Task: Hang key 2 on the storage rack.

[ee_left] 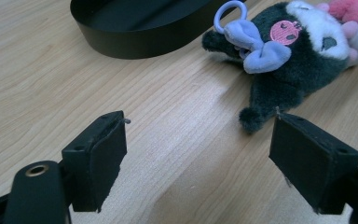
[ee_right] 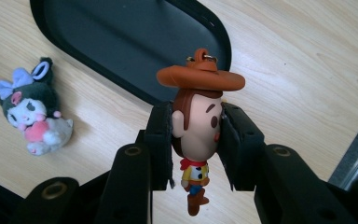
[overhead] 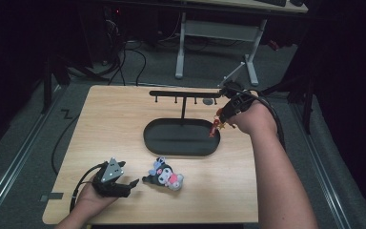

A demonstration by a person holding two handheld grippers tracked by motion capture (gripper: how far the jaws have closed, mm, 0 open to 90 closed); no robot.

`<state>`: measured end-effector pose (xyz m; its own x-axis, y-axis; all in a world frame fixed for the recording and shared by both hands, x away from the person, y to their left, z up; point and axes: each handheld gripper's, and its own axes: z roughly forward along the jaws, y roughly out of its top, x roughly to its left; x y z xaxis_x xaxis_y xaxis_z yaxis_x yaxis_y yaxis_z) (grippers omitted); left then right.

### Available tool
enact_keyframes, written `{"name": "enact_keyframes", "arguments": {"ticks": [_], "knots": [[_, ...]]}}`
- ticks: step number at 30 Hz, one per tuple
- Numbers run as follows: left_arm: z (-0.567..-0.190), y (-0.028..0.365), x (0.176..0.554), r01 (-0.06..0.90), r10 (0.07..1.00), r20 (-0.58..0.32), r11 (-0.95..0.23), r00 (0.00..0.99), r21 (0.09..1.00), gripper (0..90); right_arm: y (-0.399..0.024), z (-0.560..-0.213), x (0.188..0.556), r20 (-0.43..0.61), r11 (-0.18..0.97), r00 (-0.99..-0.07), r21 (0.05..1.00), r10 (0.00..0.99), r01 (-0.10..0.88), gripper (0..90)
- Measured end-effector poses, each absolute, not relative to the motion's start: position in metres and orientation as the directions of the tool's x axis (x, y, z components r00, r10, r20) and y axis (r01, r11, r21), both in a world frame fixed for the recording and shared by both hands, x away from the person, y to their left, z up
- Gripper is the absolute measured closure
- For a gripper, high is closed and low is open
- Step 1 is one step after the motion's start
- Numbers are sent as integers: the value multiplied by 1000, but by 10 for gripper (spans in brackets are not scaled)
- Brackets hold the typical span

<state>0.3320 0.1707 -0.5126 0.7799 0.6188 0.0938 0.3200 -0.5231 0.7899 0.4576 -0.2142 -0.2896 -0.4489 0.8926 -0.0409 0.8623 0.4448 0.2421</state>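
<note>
A small cowboy figure [ee_right: 196,126] with an orange hat and a metal ring on top is pinched by its head in my right gripper [ee_right: 196,135], which is shut on it. From the high view, that gripper [overhead: 224,117] hovers over the right end of the black oval tray [overhead: 152,138], with the cowboy figure [overhead: 215,126] dangling below it. A black T-shaped hook rack [overhead: 183,93] rises from the tray. A black plush doll [overhead: 164,174] with a purple bow lies on the table. My left gripper [overhead: 124,185] rests open just left of the plush doll [ee_left: 284,56], nothing between its jaws.
The wooden table [overhead: 105,124] has its right edge close to my right hand. The tray's wall [ee_left: 135,44] lies beyond my left gripper. A white-legged desk [overhead: 214,33] and cables stand on the floor behind the table.
</note>
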Motion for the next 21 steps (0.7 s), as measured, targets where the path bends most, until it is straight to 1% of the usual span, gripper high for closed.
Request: {"name": "enact_keyframes", "arguments": {"ticks": [3, 10, 18, 21], "knots": [[-512, 171, 332, 322, 620, 93, -523, 779, 789, 192, -212, -284, 466, -40, 437, -443, 265, 895, 859, 668], [-512, 173, 332, 327, 625, 89, -519, 776, 790, 192, -211, -283, 486, -49, 416, -420, 276, 906, 866, 668], [-513, 173, 332, 326, 625, 86, -514, 776, 793, 193, -216, -281, 497, -49, 380, -384, 312, 922, 871, 668], [-513, 173, 332, 325, 624, 87, -516, 777, 793, 193, -214, -283, 500, -52, 383, -387, 319, 920, 867, 668]]}}
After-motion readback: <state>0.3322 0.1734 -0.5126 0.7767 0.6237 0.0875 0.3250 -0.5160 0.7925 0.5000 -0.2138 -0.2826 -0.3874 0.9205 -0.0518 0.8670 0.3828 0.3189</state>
